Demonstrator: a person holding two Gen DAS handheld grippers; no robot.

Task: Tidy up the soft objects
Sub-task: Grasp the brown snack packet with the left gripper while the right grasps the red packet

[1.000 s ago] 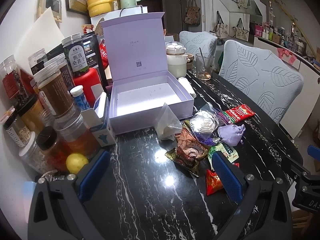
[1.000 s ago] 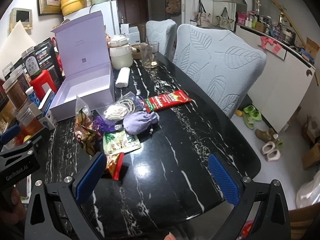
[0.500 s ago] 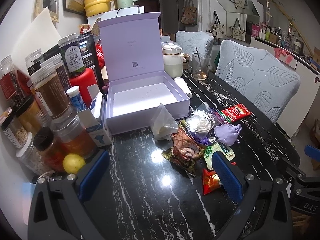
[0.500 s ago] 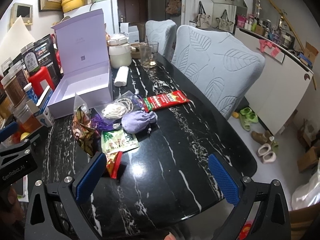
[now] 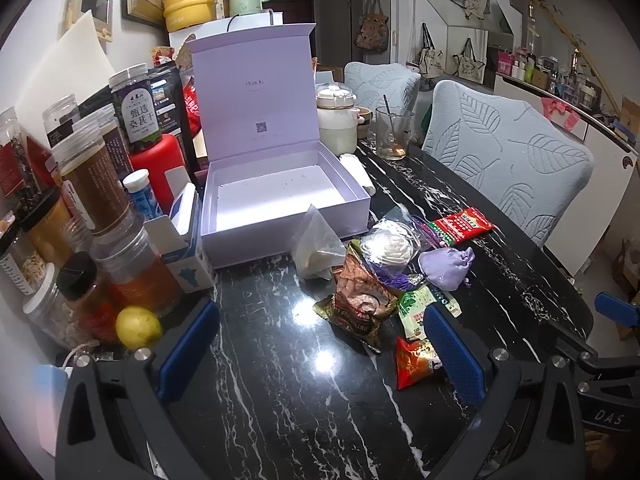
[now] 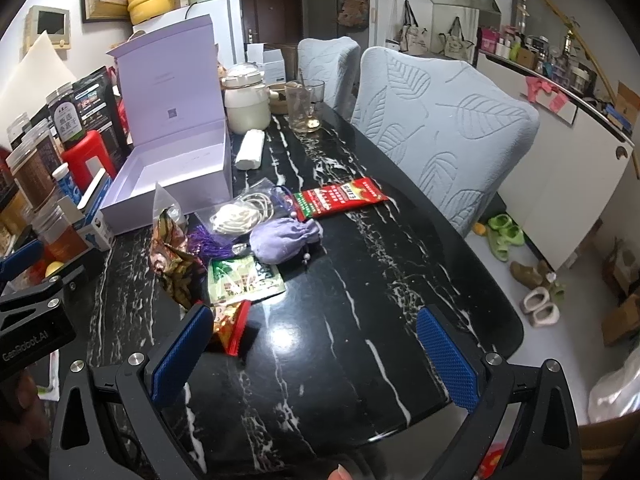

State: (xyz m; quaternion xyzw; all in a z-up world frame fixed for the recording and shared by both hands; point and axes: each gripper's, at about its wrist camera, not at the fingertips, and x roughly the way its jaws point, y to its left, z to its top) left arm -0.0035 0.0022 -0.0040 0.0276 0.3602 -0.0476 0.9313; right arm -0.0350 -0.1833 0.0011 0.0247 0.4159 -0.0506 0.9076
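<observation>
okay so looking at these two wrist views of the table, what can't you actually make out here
- Small red packet: right wrist view, its left part is hidden behind the right hand-held gripper's finger.
- Brown snack bag: print too blurred to read in either view.
- Lavender box: left wrist view, the lid text and code are too small.
- Jars at the left: cut off by the fisheye edge, overlapping each other.
- Left hand-held gripper: open, nothing between its fingers.

The dark jar (image 5: 136,114) at the tabletop's left edge bears the label "甄选桑葚干". The right gripper's body (image 5: 608,416), at the right edge of the left wrist view, shows "DAS". The left gripper's body (image 6: 34,334), in the right wrist view, reads "GenRobot.AI".
</observation>
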